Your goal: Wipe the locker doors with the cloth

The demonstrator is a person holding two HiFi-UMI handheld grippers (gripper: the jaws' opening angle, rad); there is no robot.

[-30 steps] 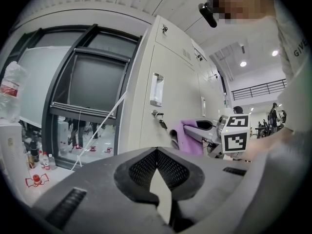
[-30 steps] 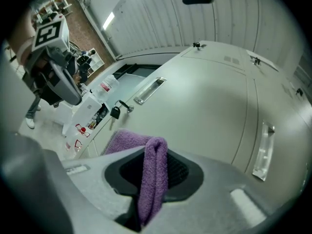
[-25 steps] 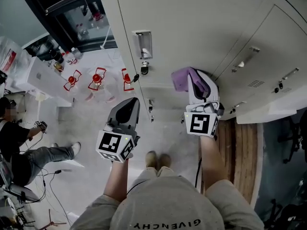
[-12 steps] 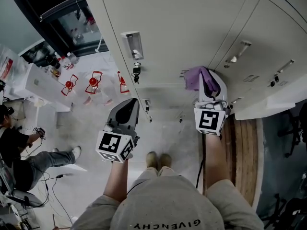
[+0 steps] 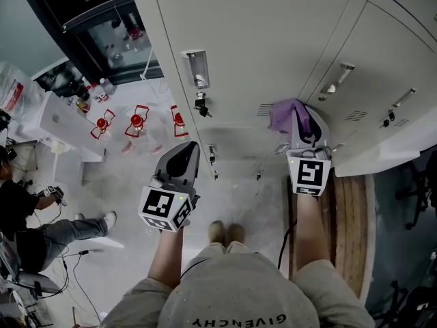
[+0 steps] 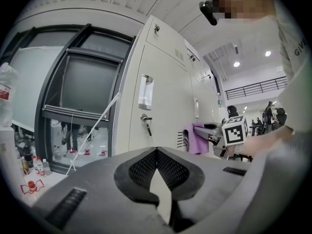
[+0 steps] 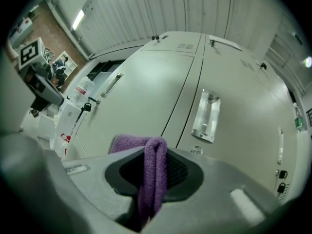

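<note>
Head view: a person standing at a bank of pale grey locker doors (image 5: 273, 39) holds the right gripper (image 5: 298, 118) up to one door, its jaws pinching a purple cloth (image 5: 285, 115). The cloth is a soft, nubby towelling piece, folded double where it is held. In the right gripper view it shows as a thick band that fills the gap between the two pads. Its long axis runs along the jaws and points at the door. Past the tips it opens into a wider bunch that spreads towards the person's left, just beside a small set of vent slots (image 5: 265, 108). The bunch looks to lie against the door face, though firm contact cannot be told. The left gripper (image 5: 185, 150) is held lower and well apart from the cloth, aimed at the end of the locker row. Its jaws are pressed together at the tips with nothing between them. A recessed metal handle (image 5: 196, 69) and a lock with a key (image 5: 201, 106) sit on the neighbouring door. Another person (image 5: 20, 210) sits at the far left of the floor.
</note>
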